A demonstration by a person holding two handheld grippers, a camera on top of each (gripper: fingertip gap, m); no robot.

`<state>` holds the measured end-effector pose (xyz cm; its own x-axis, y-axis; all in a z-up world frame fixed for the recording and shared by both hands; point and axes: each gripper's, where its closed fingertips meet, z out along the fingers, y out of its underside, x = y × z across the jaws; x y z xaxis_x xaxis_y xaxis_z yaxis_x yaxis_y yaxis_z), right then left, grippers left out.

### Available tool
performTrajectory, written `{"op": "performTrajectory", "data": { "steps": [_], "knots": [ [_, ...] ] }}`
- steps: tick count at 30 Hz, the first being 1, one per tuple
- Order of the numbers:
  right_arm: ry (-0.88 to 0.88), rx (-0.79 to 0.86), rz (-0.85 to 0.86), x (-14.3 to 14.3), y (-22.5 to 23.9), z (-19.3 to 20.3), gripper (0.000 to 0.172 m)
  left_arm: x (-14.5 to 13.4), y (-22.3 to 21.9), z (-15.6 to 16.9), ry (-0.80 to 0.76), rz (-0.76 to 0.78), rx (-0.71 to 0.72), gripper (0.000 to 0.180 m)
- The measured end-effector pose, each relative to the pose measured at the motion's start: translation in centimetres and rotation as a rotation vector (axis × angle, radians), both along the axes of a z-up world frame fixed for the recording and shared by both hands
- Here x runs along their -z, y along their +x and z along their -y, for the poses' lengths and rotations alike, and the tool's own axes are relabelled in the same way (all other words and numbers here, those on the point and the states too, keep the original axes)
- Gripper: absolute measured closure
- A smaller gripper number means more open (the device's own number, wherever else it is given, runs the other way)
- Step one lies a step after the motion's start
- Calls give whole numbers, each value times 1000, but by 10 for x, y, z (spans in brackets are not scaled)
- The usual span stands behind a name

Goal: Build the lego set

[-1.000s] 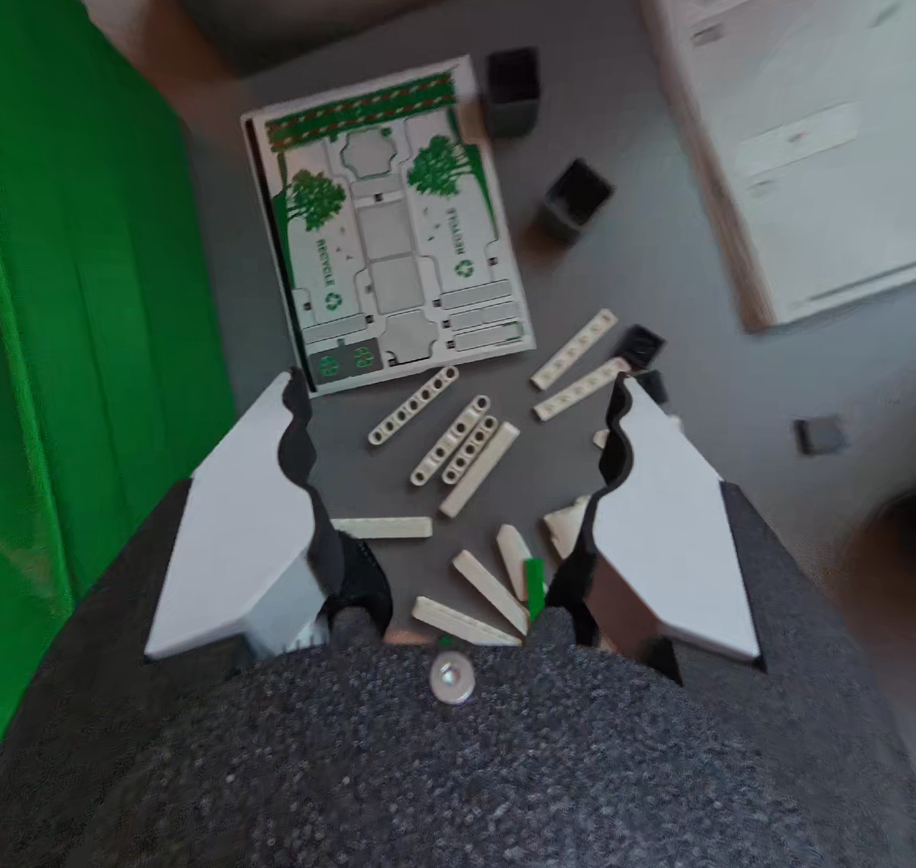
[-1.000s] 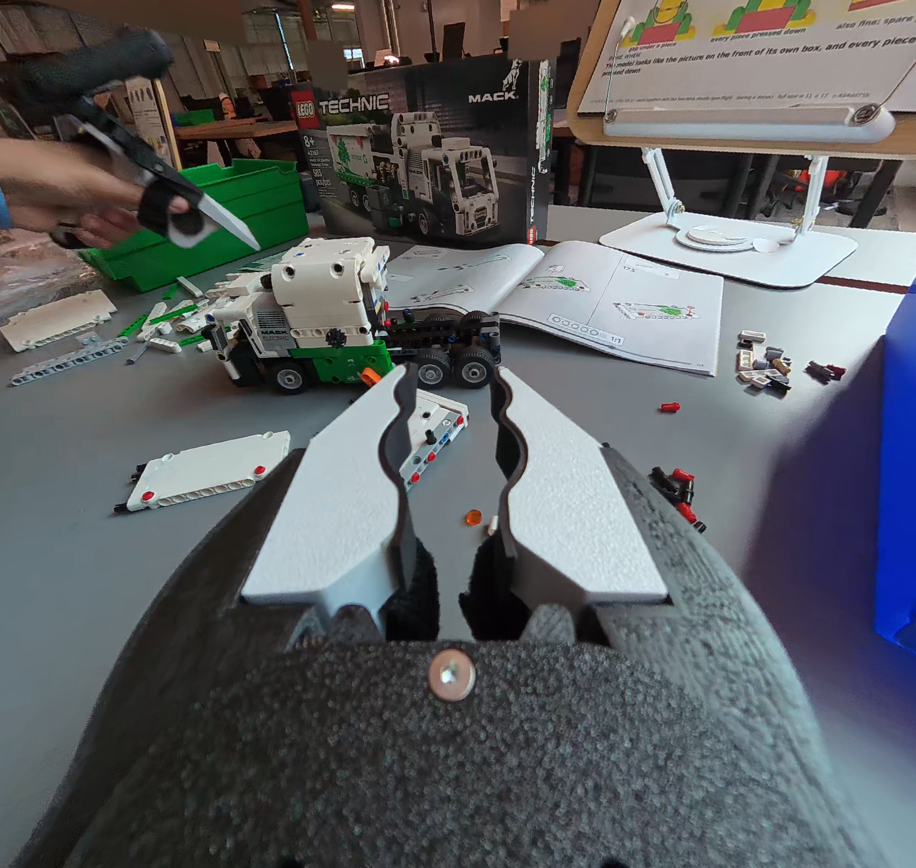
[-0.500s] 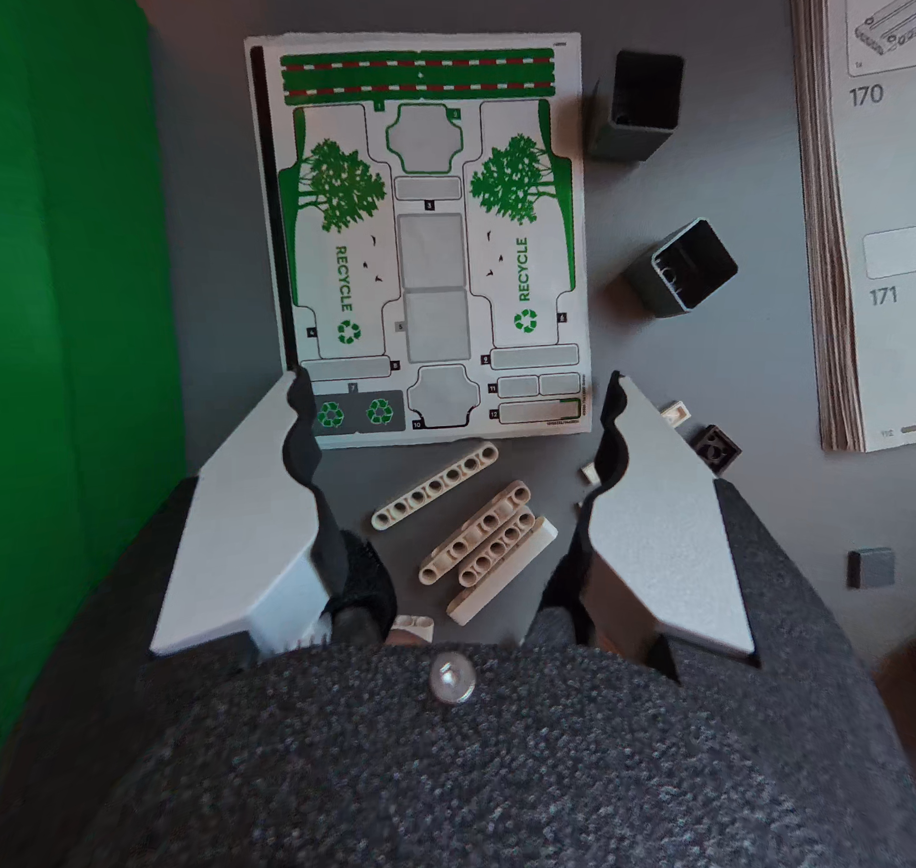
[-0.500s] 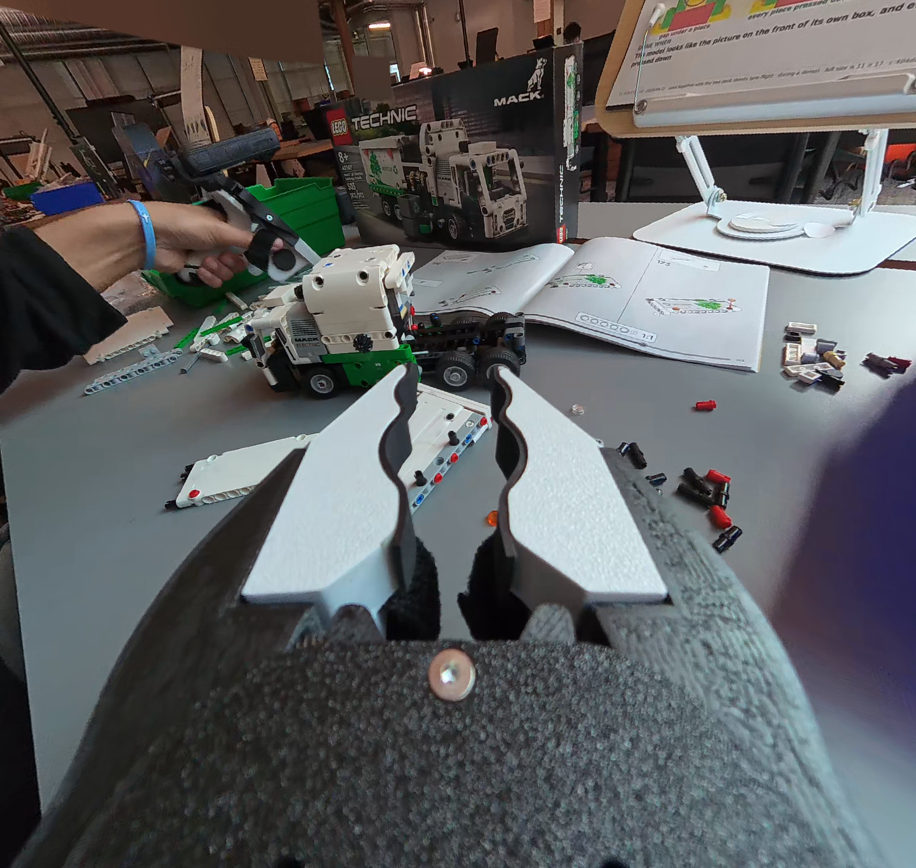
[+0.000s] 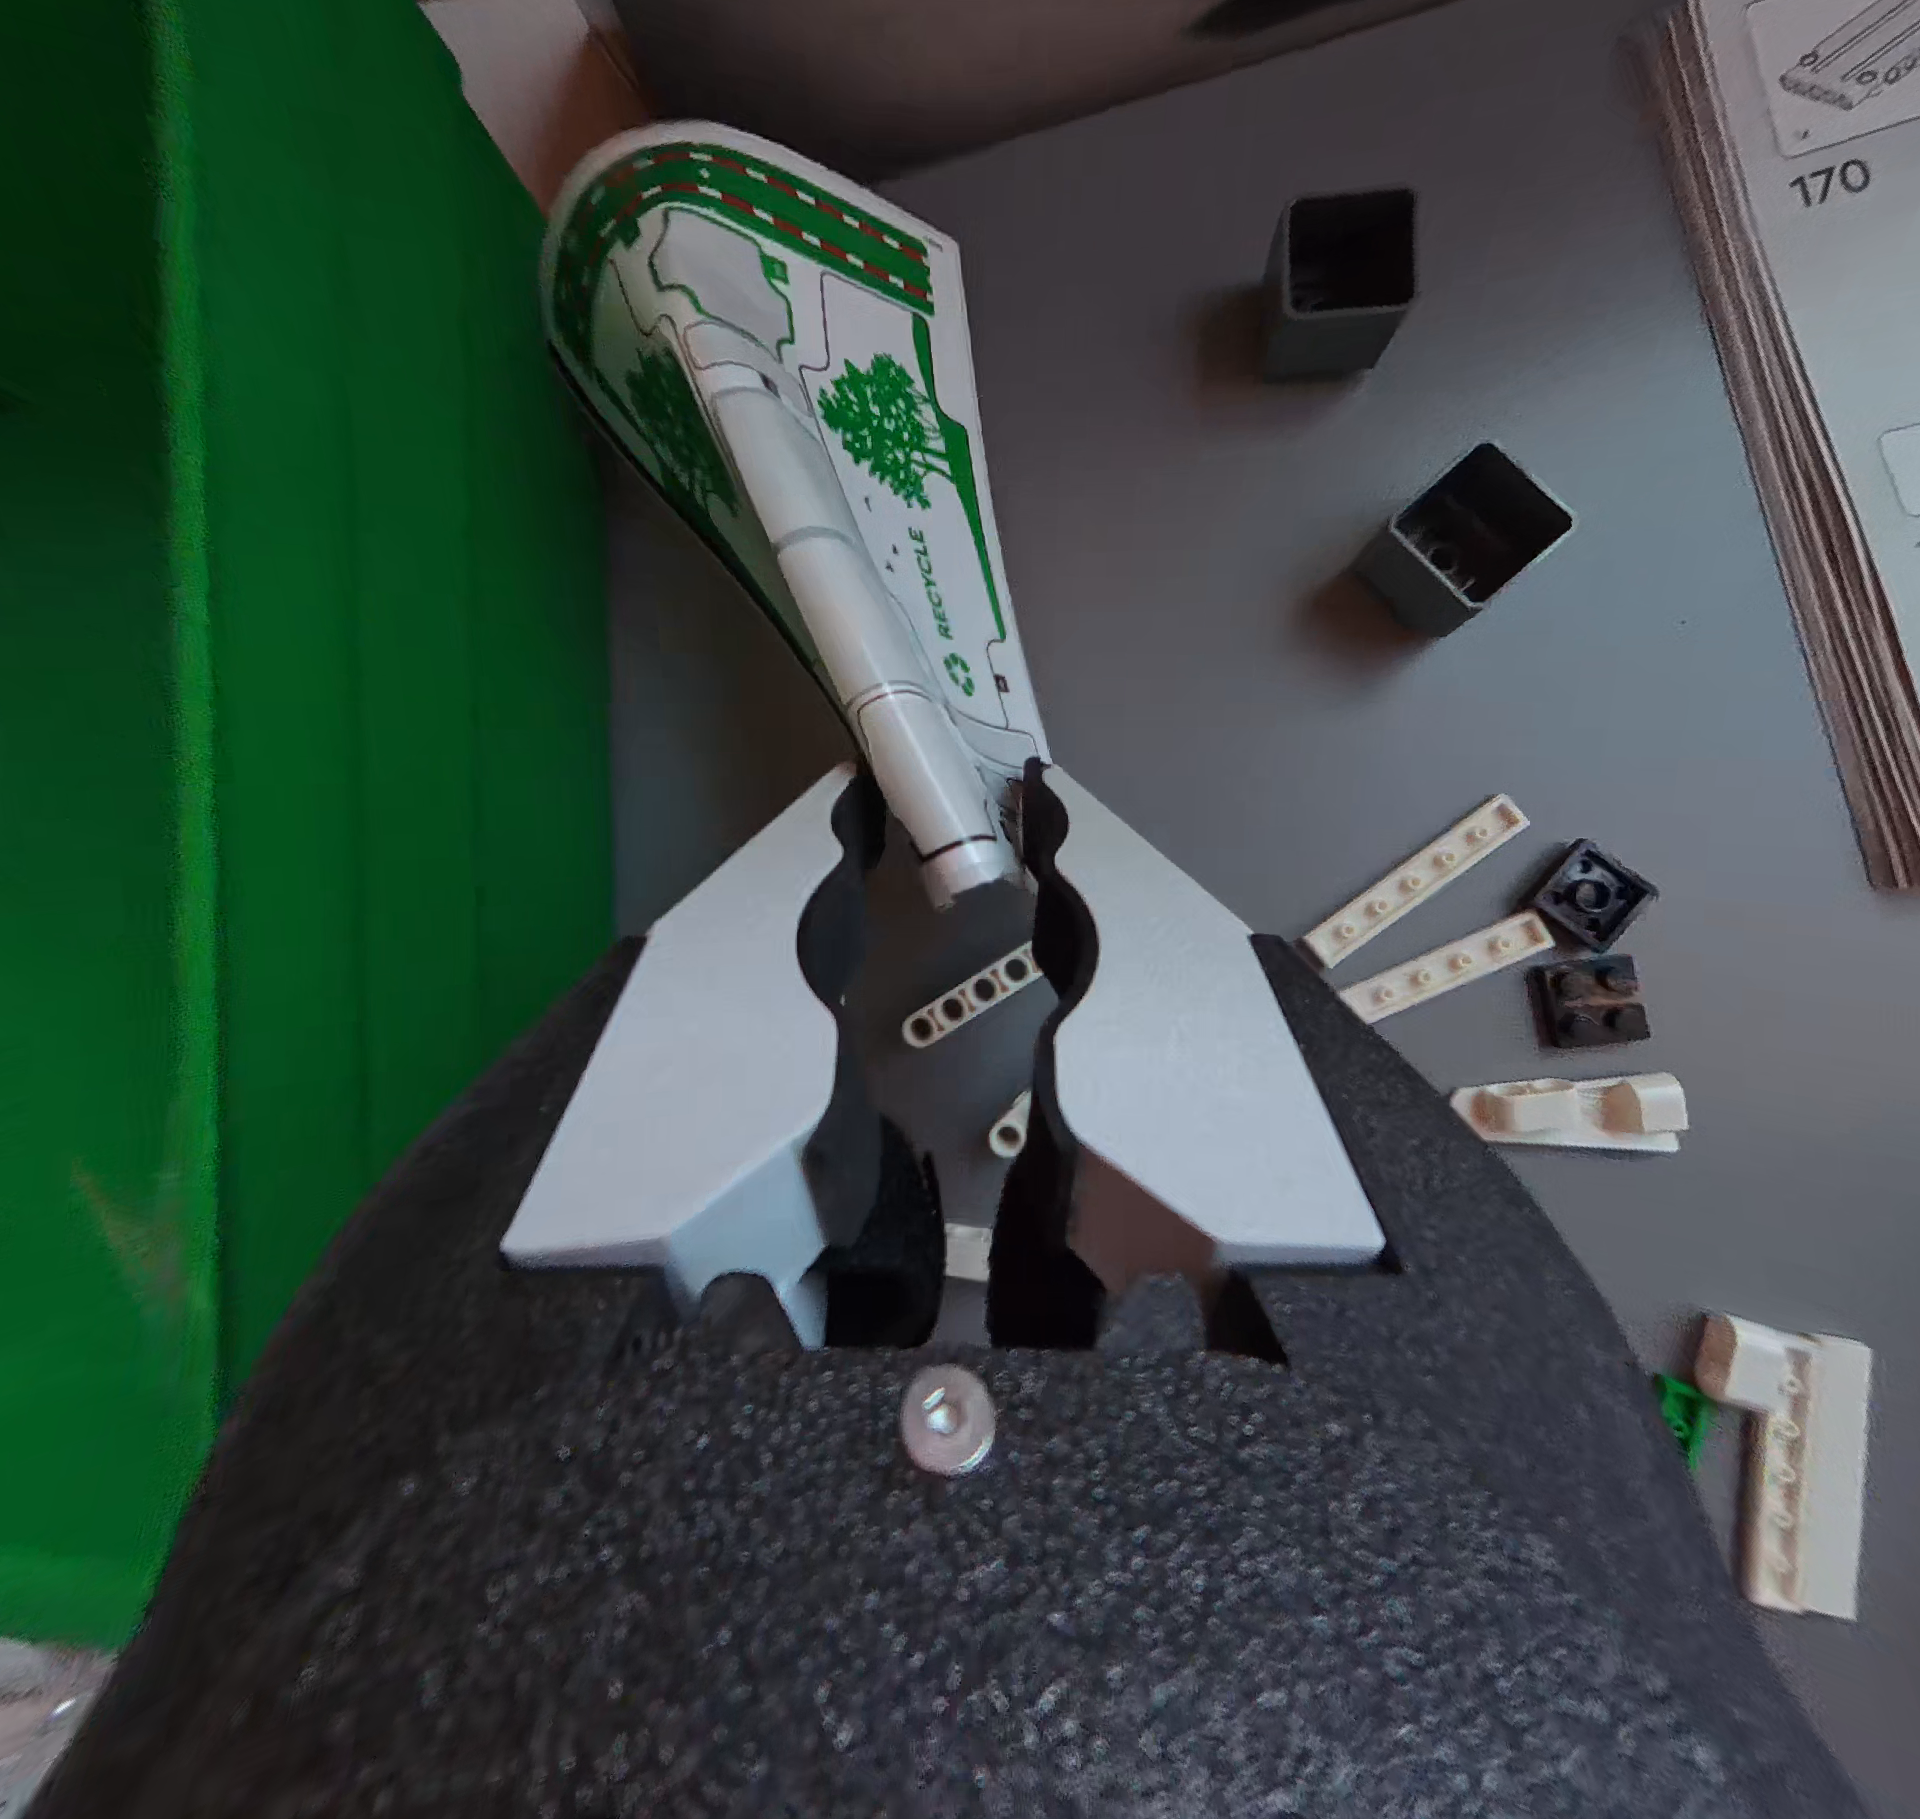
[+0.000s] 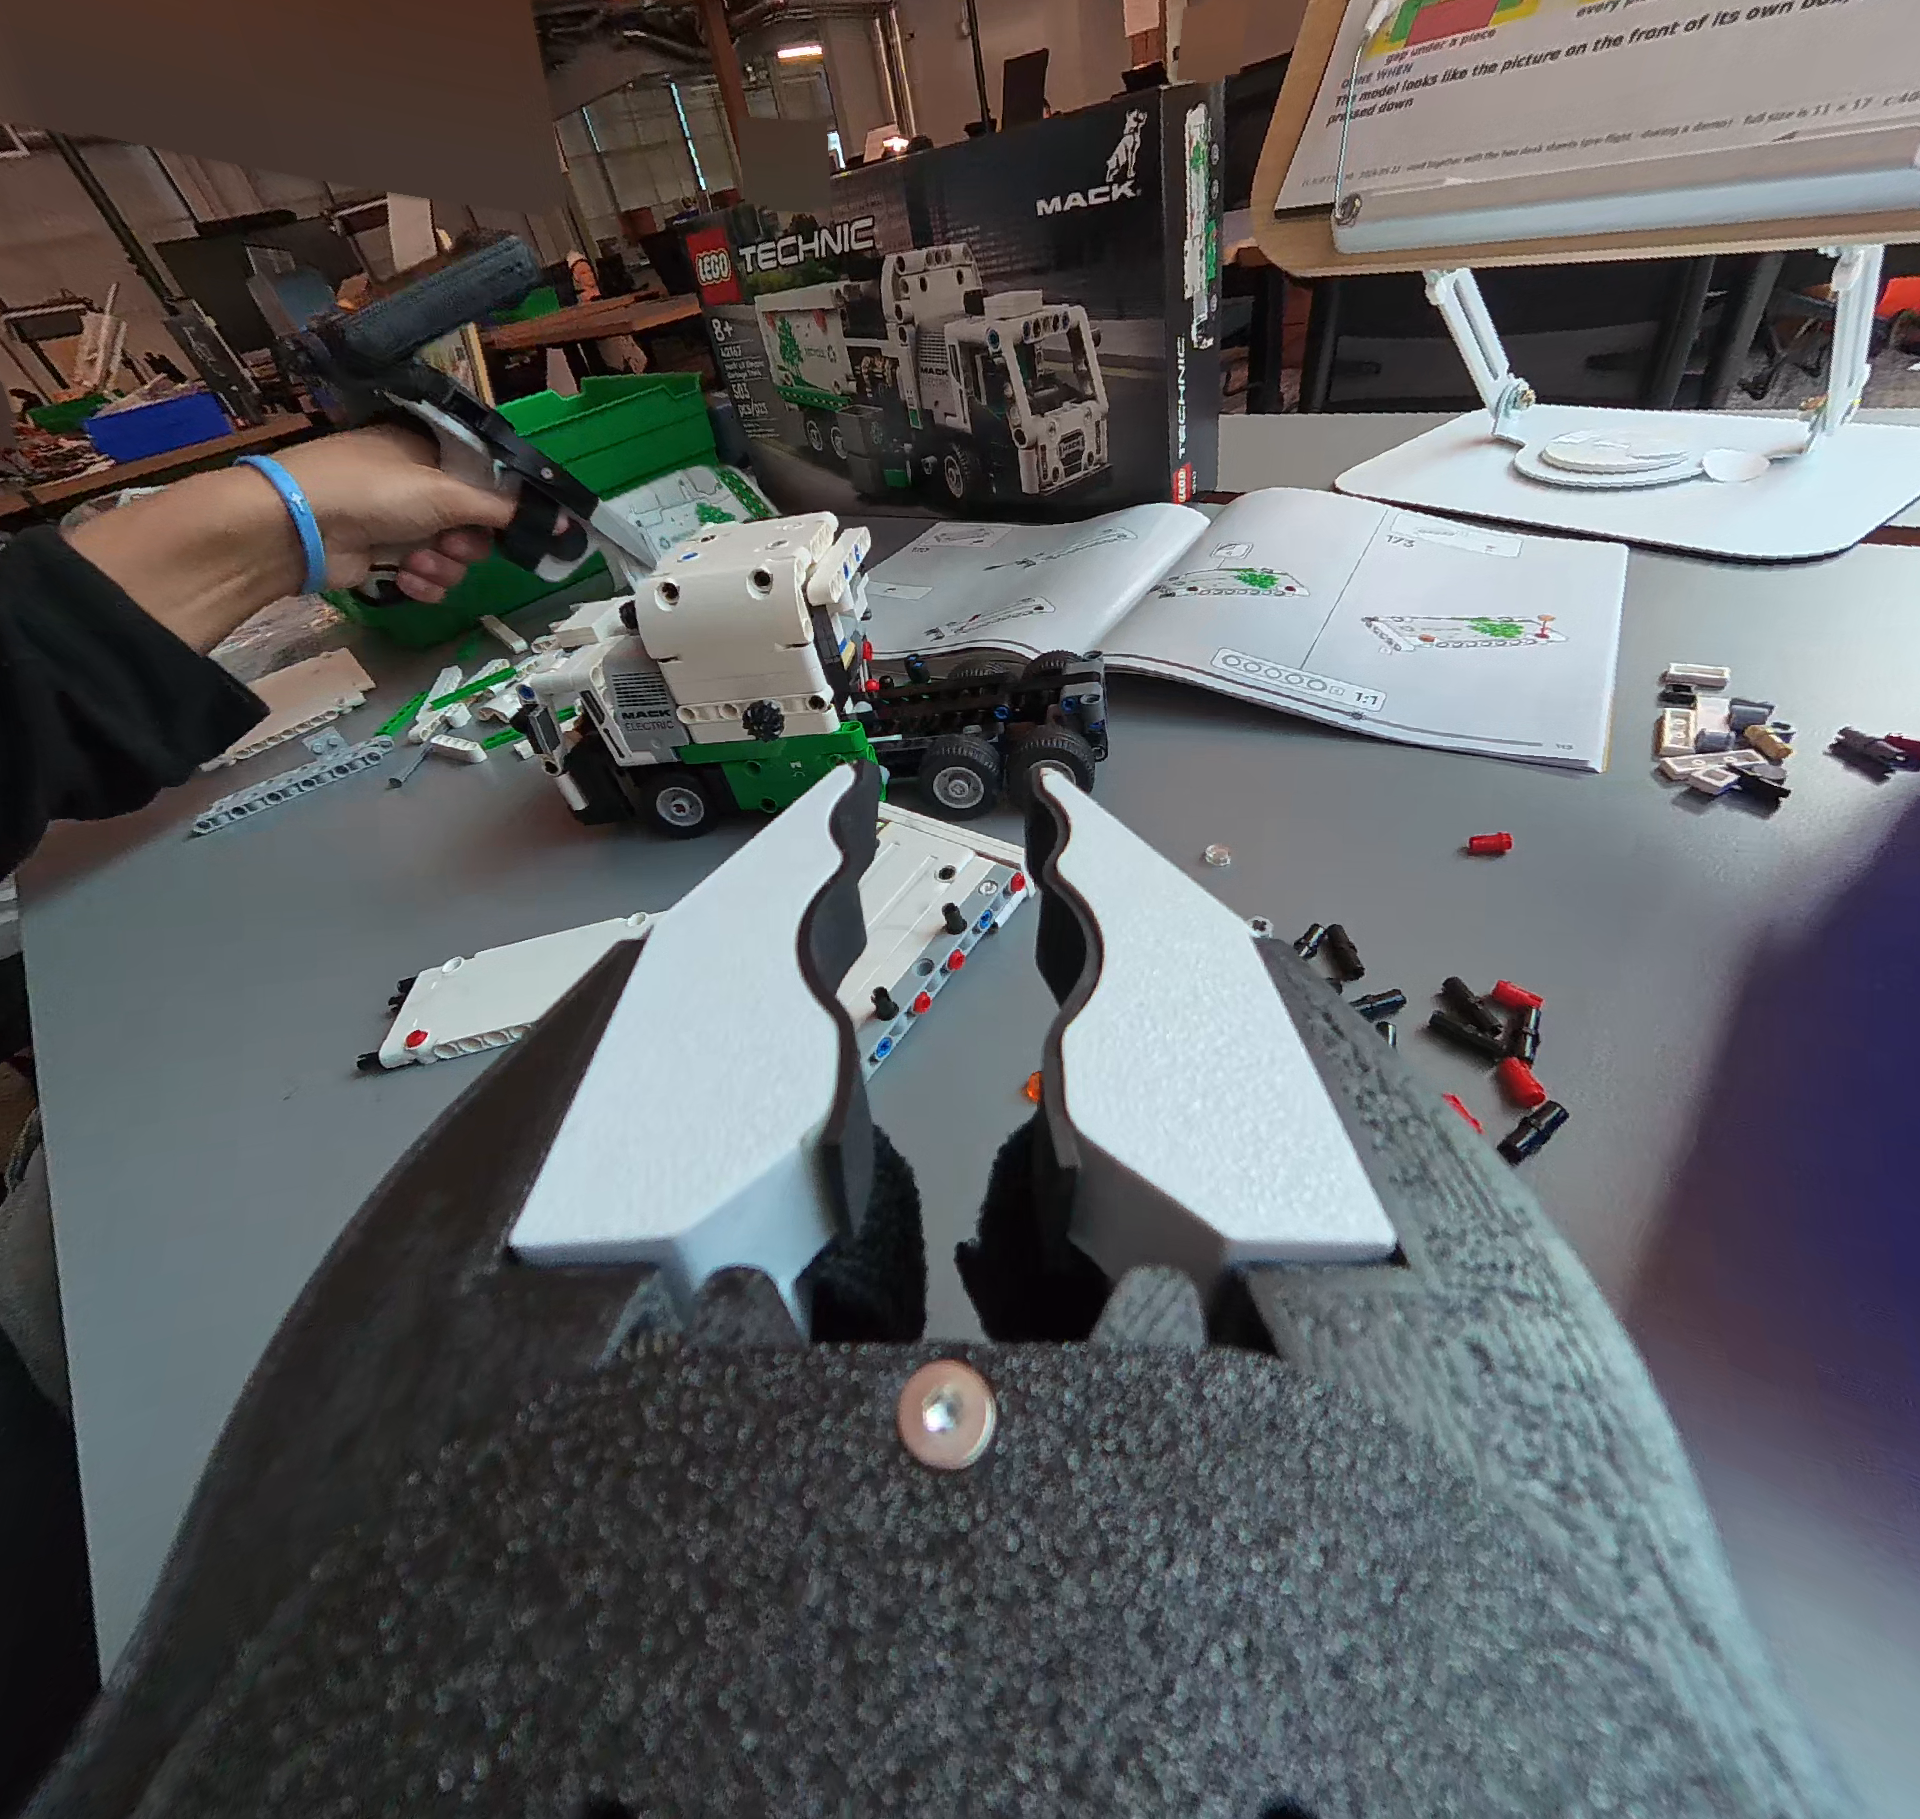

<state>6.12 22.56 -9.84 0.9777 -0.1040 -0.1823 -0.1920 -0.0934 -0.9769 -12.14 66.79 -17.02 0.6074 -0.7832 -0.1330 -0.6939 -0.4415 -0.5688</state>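
Left gripper (image 5: 940, 813) pinching curled sticker sheet (image 5: 831, 481) (beside green bin (image 5: 260, 522)), right gripper (image 6: 945, 813) parted, bare

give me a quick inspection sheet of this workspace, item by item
surface: grey table, parts spread across it
job's things: sticker sheet, curled and lifted off the table; part-built white and green truck; open instruction booklet; white panels
clutter: white beams, black plates, two dark square tubes, red and black pins
grippers: left gripper has its fingers closed on the lower edge of the sticker sheet; right gripper open, holding nothing, above the white panels
cables: nothing seen
surroundings: green bin, kit box, stand with a printed sheet, a person's hand
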Motion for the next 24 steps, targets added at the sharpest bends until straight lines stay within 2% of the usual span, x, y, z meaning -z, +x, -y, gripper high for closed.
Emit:
{"op": "performTrajectory", "data": {
  "steps": [1,5,7,10,12,14,18,21,24],
  "knots": [
    [0,-3,4,0,-1,0,145,-8,-2,-1,64,0,8,159],
    [1,-17,33,-1,-5,-2,145,-57,-8,10,369,16,79,171],
    [16,-24,46,-3,-7,-2,146,-86,-11,28,527,49,119,180],
    [43,-58,18,-10,-15,-4,147,-120,-20,65,737,66,176,180],
    [82,-141,-28,-26,-36,-9,147,-142,-25,99,878,107,213,180],
    [109,-320,-124,-46,-77,-19,148,-162,-30,138,1011,159,239,180],
    [189,-641,-367,-97,-151,-40,134,-191,-31,221,1257,220,317,180],
    [162,-690,-458,-122,-168,-70,131,-204,-33,269,1469,207,370,180],
    [113,-728,-538,-134,-185,-96,134,-204,-34,298,1633,150,416,180]
  ]
}}
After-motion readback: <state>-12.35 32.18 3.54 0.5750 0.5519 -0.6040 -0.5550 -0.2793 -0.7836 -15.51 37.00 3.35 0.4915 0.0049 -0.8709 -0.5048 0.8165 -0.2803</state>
